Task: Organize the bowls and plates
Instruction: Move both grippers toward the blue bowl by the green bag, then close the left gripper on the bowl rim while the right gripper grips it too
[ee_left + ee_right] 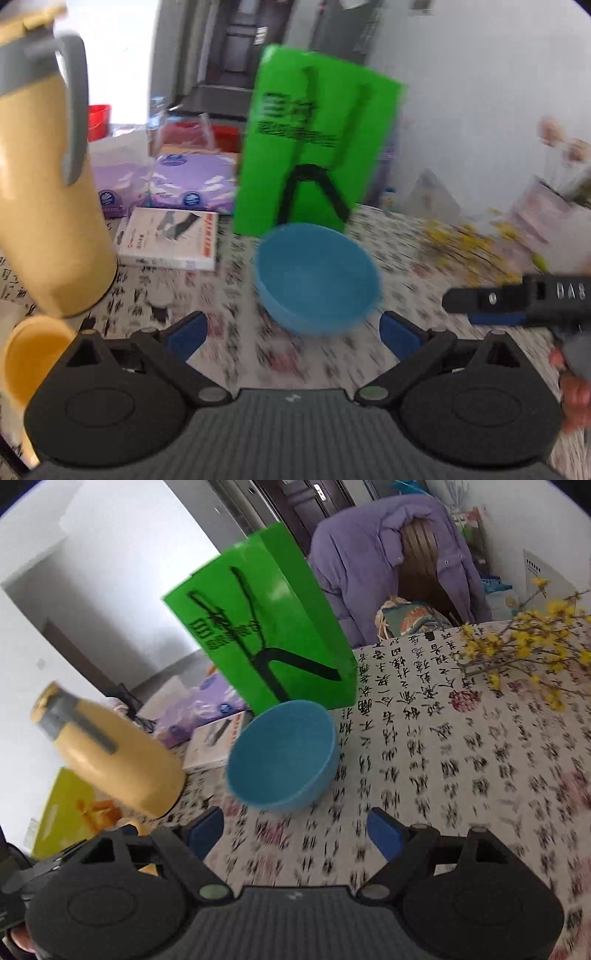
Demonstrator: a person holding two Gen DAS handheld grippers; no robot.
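1. A blue bowl (317, 277) sits upright on the calligraphy-print tablecloth (461, 775), just in front of a green paper bag (314, 147).
2. The left gripper (291, 332) hangs above the cloth with its blue pads spread wide, nothing between them, the bowl just ahead.
3. The right gripper (295, 834) is likewise spread wide and empty.
4. A yellow thermos (48, 206) stands toward the table's left edge; yellow flowers (524, 646) lie to the right.
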